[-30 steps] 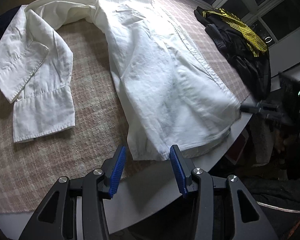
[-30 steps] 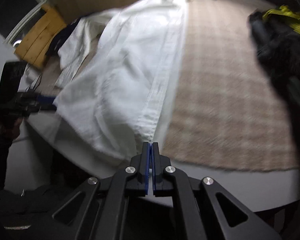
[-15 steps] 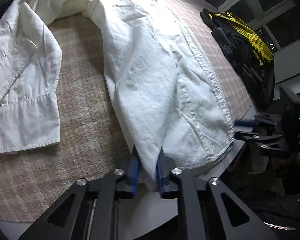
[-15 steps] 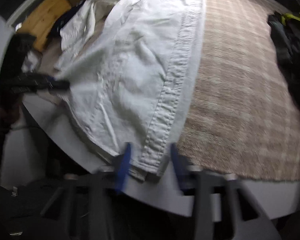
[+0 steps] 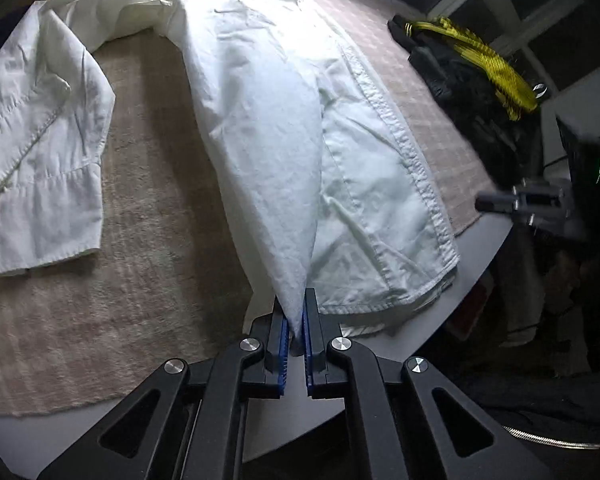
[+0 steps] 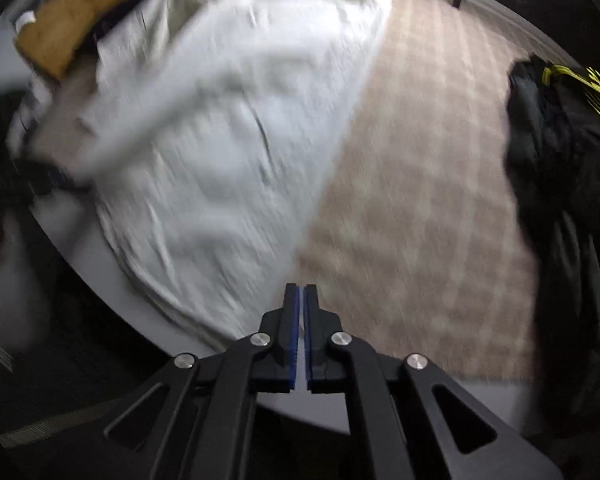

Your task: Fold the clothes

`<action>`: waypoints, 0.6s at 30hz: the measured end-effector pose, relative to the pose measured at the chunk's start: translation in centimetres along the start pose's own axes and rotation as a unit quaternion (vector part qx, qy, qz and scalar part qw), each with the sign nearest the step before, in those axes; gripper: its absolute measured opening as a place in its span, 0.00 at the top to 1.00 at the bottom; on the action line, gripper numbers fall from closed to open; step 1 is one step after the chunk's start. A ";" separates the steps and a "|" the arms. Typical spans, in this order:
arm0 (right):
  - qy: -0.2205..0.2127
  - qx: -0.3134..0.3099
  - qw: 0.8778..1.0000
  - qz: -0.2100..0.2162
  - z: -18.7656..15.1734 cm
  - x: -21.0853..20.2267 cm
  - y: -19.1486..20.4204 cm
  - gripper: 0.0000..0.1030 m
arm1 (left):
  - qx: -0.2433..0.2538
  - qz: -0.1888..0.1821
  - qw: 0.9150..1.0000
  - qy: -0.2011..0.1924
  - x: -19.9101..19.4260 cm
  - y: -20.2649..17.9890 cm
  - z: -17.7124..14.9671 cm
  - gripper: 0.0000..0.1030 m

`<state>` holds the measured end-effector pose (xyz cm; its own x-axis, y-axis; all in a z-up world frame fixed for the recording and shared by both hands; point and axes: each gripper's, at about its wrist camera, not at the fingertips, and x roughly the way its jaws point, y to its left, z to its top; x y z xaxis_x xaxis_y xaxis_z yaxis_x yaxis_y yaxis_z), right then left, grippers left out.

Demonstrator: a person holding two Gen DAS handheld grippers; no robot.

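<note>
A white shirt [image 5: 260, 140] lies lengthwise on a beige checked cloth [image 5: 140, 240], its button placket on the right and one sleeve [image 5: 48, 140] folded at the left. My left gripper [image 5: 295, 308] is shut on the near hem. Its pads press the cloth, which rises in a taut ridge from the jaws. In the right wrist view the shirt [image 6: 220, 140] is blurred and lies left of my right gripper [image 6: 301, 292]. Its jaws stand a thin slit apart, starting to open, with nothing between them. That gripper [image 5: 496, 202] shows off the shirt's right corner, beyond the table edge.
A black jacket with yellow stripes [image 5: 480, 80] [image 6: 560, 160] is heaped at the right of the beige cloth [image 6: 420, 200]. The grey table rim [image 5: 480, 248] curves along the near side. A tan cushion-like thing [image 6: 60, 32] sits at the far left.
My left gripper went from wide open to shut on the hem and drew it up into a ridge. The right gripper opened around the placket corner, then came off it with jaws together.
</note>
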<state>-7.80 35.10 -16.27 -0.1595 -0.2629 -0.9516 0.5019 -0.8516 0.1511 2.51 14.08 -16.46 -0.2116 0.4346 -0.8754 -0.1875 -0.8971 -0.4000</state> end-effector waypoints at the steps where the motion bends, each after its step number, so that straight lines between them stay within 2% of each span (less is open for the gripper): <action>1: -0.022 -0.006 1.000 0.019 2.1 -0.8 0.6 0.83 | 0.000 -0.006 1.000 -0.008 -0.2 0.0 -0.1 0.95; 2: -0.043 -0.011 0.998 0.037 4.2 -1.5 1.3 0.67 | 0.003 -0.012 1.000 -0.014 -0.3 -0.3 0.0 0.95; 4: -0.078 -0.026 0.995 0.059 8.9 -2.1 3.2 0.50 | 0.010 -0.019 1.000 -0.022 -0.4 -0.7 0.2 0.95; 8: -0.075 -0.052 0.992 0.086 19.7 1.5 8.6 0.50 | 0.018 -0.022 0.999 -0.034 -0.2 -2.1 0.5 0.95; 11: -0.026 -0.103 0.994 0.019 24.6 6.4 12.0 0.50 | 0.023 -0.026 0.999 -0.042 0.0 -2.7 0.3 0.95; 13: 0.013 -0.122 0.992 -0.027 26.3 9.9 13.1 0.50 | 0.023 -0.035 0.998 -0.048 -0.2 -2.5 0.2 0.95; 14: 0.029 -0.130 0.990 -0.047 26.8 11.3 13.4 0.56 | 0.022 -0.039 0.998 -0.053 -0.3 -2.5 0.2 0.95; 15: 0.036 -0.141 0.987 -0.065 27.0 12.4 13.6 0.67 | 0.021 -0.042 0.997 -0.057 -0.3 -2.5 0.2 0.95; 16: 0.037 -0.147 0.986 -0.067 27.0 12.7 13.5 0.97 | 0.022 -0.043 0.997 -0.060 -0.2 -2.6 0.1 0.95; 17: 0.037 -0.152 0.985 -0.067 27.0 13.0 13.3 0.98 | 0.024 -0.042 0.997 -0.061 -0.2 -2.6 0.1 0.95; 18: 0.031 -0.144 0.988 -0.050 27.0 12.6 12.9 0.98 | 0.026 -0.041 0.997 -0.063 -0.2 -2.6 0.0 0.95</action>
<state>-26.29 8.51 -19.07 -0.1729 -0.1491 -0.9736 0.7087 -0.7053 -0.0178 3.01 16.35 -15.26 -0.3108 0.5164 -0.7980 -0.2576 -0.8539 -0.4522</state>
